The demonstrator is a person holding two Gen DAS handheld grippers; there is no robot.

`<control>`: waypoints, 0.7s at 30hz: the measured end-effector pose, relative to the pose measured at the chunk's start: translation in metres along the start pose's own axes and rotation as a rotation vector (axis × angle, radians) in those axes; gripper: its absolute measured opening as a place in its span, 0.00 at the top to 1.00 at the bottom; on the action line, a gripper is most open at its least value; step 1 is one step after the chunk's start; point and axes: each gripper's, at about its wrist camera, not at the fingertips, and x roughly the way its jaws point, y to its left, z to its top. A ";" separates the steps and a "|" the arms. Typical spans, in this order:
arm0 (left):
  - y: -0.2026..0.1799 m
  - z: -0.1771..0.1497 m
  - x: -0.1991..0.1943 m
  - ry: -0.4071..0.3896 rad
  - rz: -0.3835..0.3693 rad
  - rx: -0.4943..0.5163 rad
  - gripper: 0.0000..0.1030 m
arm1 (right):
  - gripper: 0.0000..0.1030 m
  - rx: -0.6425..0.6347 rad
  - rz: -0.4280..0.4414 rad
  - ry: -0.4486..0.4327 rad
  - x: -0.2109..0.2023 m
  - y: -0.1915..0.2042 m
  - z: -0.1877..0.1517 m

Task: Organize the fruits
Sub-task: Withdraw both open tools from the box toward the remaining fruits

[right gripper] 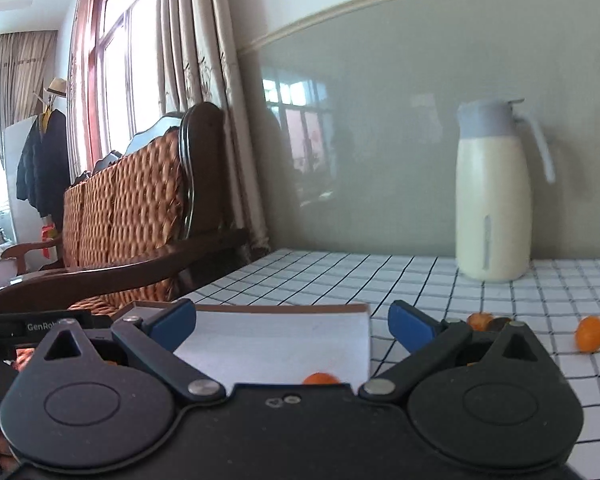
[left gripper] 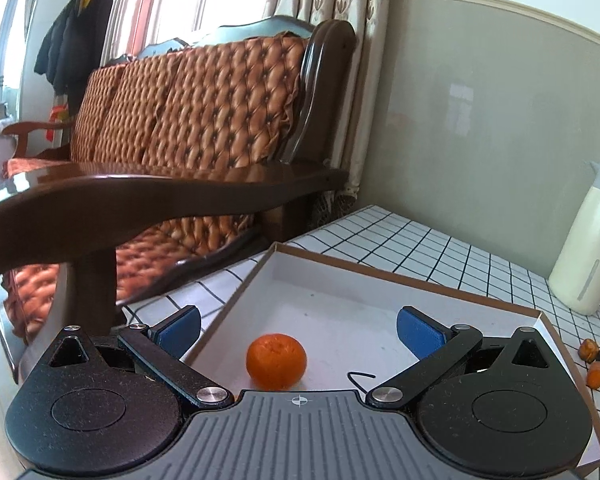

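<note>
we hold our left gripper (left gripper: 298,330) with fingers spread apart over the shallow white cardboard box (left gripper: 380,280), where a round orange tangerine (left gripper: 276,367) lies loose. our right gripper (right gripper: 292,322) fingers also stand apart, empty; a small orange kumquat (right gripper: 590,334) rests on the checked tabletop (right gripper: 380,276).

Left gripper (left gripper: 298,330) spread wide with blue pads (left gripper: 418,334) far apart and gripping nothing, right gripper (right gripper: 292,326) likewise gaping and empty, both held low and level.
</note>
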 end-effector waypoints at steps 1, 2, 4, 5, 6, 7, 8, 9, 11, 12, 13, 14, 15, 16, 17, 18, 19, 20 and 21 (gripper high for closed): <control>-0.002 0.000 0.000 -0.001 0.000 0.000 0.00 | 0.06 -0.012 -0.004 0.005 0.000 -0.001 -0.001; -0.004 -0.001 0.000 -0.003 0.000 0.002 0.00 | 0.06 -0.023 -0.011 0.005 -0.002 -0.002 -0.003; -0.010 -0.002 -0.001 -0.006 -0.004 0.017 0.00 | 0.06 -0.023 -0.023 0.006 -0.004 -0.006 -0.004; -0.014 -0.002 -0.001 -0.008 -0.008 0.026 0.00 | 0.06 -0.018 -0.016 0.008 -0.006 -0.009 -0.004; -0.017 -0.003 -0.002 -0.009 -0.012 0.036 0.00 | 0.06 -0.013 -0.010 0.012 -0.008 -0.012 -0.004; -0.022 -0.004 -0.003 -0.011 -0.019 0.048 0.00 | 0.06 -0.006 -0.009 0.021 -0.009 -0.015 -0.003; -0.027 -0.004 -0.004 -0.013 -0.026 0.057 0.00 | 0.06 0.004 -0.012 0.031 -0.009 -0.018 -0.003; -0.031 -0.005 -0.004 -0.013 -0.034 0.067 0.00 | 0.06 0.016 -0.014 0.038 -0.010 -0.020 -0.003; -0.039 -0.006 -0.006 -0.015 -0.047 0.084 0.00 | 0.06 0.046 -0.019 0.050 -0.011 -0.028 -0.003; -0.043 -0.007 -0.007 -0.015 -0.052 0.091 0.00 | 0.06 0.057 -0.022 0.063 -0.011 -0.032 -0.002; -0.047 -0.007 -0.008 -0.015 -0.055 0.097 0.00 | 0.06 0.070 -0.024 0.081 -0.011 -0.036 -0.002; -0.051 -0.008 -0.009 -0.015 -0.057 0.103 0.00 | 0.06 0.081 -0.022 0.097 -0.011 -0.040 -0.002; -0.055 -0.009 -0.010 -0.014 -0.058 0.110 0.00 | 0.06 0.091 -0.021 0.116 -0.011 -0.043 -0.003; -0.057 -0.009 -0.010 -0.011 -0.061 0.115 0.00 | 0.06 0.099 -0.024 0.132 -0.012 -0.045 -0.003; -0.061 -0.010 -0.011 -0.009 -0.064 0.120 0.00 | 0.06 0.105 -0.028 0.144 -0.012 -0.047 -0.004; -0.064 -0.011 -0.012 -0.008 -0.066 0.124 0.00 | 0.06 0.106 -0.036 0.155 -0.013 -0.049 -0.004; -0.067 -0.011 -0.012 -0.008 -0.068 0.127 0.00 | 0.06 0.103 -0.047 0.162 -0.015 -0.050 -0.005; -0.070 -0.012 -0.013 -0.008 -0.073 0.131 0.00 | 0.06 0.097 -0.059 0.167 -0.016 -0.051 -0.006; -0.072 -0.012 -0.013 -0.008 -0.077 0.134 0.00 | 0.06 0.087 -0.072 0.172 -0.017 -0.052 -0.007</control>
